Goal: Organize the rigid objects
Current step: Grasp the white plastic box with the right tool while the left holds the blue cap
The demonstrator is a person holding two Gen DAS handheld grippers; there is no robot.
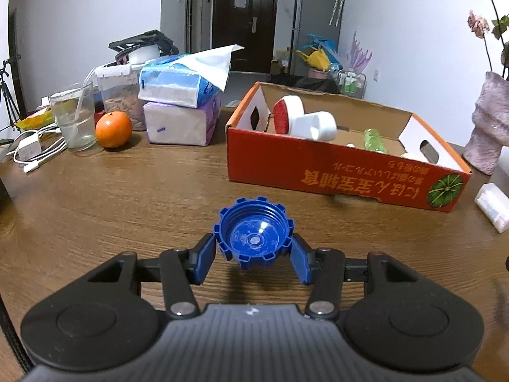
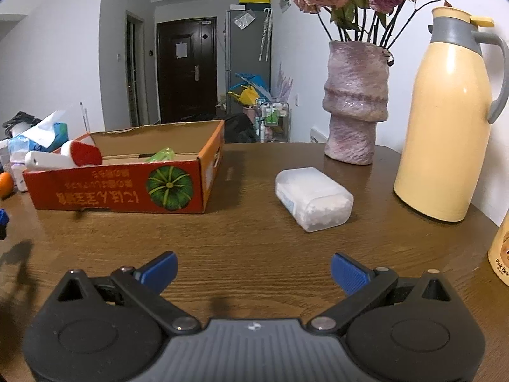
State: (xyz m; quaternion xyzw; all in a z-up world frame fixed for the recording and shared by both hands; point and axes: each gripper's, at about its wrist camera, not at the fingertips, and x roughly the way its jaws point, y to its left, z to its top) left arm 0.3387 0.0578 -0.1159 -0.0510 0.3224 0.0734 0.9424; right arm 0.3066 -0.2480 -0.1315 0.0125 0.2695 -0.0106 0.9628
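My left gripper point(image 1: 253, 254) is shut on a blue ridged plastic cap point(image 1: 254, 232), held open side up above the wooden table point(image 1: 127, 197). An open red cardboard box point(image 1: 334, 172) stands ahead to the right, holding a white brush with a red pad point(image 1: 288, 114) and a green item point(image 1: 373, 140). My right gripper point(image 2: 253, 272) is open and empty above the table. A translucent white plastic case point(image 2: 313, 199) lies ahead of it, slightly right. The red box point(image 2: 127, 187) is to its front left.
Left wrist view: an orange point(image 1: 113, 129), a glass with a straw point(image 1: 74, 116), tissue packs point(image 1: 181, 111) and white cables point(image 1: 31, 152) at the back left. Right wrist view: a pink vase with flowers point(image 2: 354, 102), a cream thermos jug point(image 2: 451, 121) and a yellow container point(image 2: 501, 248) at right.
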